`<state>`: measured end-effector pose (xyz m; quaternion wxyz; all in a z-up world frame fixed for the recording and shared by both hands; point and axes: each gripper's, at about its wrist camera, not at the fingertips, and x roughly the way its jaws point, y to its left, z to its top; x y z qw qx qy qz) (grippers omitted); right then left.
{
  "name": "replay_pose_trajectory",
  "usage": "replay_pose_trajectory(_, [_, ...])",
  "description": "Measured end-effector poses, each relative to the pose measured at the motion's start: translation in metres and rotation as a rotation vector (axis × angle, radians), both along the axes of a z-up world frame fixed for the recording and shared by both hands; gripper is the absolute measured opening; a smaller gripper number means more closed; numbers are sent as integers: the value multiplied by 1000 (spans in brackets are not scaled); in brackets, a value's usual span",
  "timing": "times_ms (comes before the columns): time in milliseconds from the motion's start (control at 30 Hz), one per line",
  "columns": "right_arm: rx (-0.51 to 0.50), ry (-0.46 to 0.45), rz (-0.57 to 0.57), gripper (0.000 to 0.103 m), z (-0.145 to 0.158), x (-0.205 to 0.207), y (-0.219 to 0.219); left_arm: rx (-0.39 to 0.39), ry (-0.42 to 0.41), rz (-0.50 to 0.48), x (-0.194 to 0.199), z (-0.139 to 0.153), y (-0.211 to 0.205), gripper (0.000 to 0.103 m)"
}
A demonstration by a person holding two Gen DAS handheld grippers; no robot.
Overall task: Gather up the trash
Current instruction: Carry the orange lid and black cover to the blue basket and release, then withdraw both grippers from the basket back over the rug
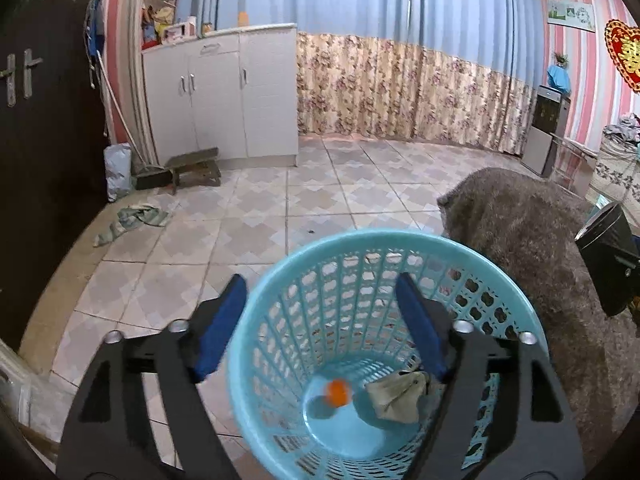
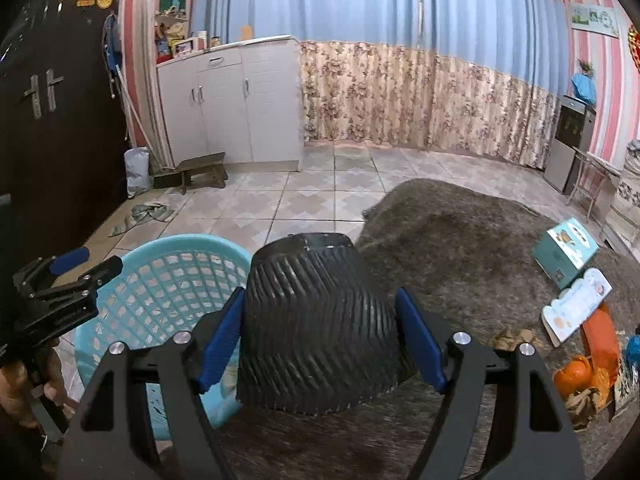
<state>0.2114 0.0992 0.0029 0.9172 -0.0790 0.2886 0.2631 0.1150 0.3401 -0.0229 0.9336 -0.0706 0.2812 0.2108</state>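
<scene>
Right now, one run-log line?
phase: dumping | right gripper: shut on black bin, tipped toward basket | left gripper: open above basket | in basket: orange scrap, paper

Soft daylight glows blue through the curtains (image 1: 400,12); the room is fairly dim. Both views bulge, with black corners. The orange ball (image 1: 338,393) in the basket (image 1: 280,280) smears with blur.

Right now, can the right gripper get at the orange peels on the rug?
Probably not yet. The right gripper looks clamped on an upturned black bin, so its fingers are occupied. The peels lie uncovered on the rug to its right.
</scene>
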Motion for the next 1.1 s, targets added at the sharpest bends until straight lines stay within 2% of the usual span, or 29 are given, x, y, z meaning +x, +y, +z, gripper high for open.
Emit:
replay_pose_trajectory(100, [-8,1,29,74,-2,-3,18,22,-13,18,-8,5,-1,88])
replay_pose_trajectory(300, [-33,17,80,74,-8,-8,51,45,-7,41,-17,8,1,97])
replay_pose_trajectory(400, [-56,15,98,75,-15,-13,66,19,-11,50,-24,9,6,97])
replay_pose_trajectory(533, [-36,46,111,75,-20,-9,72,-7,-15,65,-29,8,14,97])
replay_pose_trajectory(633, [-18,52,105,86,-21,-6,69,-2,-14,79,-32,9,15,97])
replay_pose_trajectory(733, [9,43,102,90,-21,-5,64,6,-17,80,-34,11,11,97])
replay_pose_trajectory(900, [21,33,76,91,-19,-5,51,6,-22,81,-35,15,3,97])
replay_pose_trajectory(1100, [44,15,25,92,-11,0,15,-10,-29,85,-37,21,-9,97])
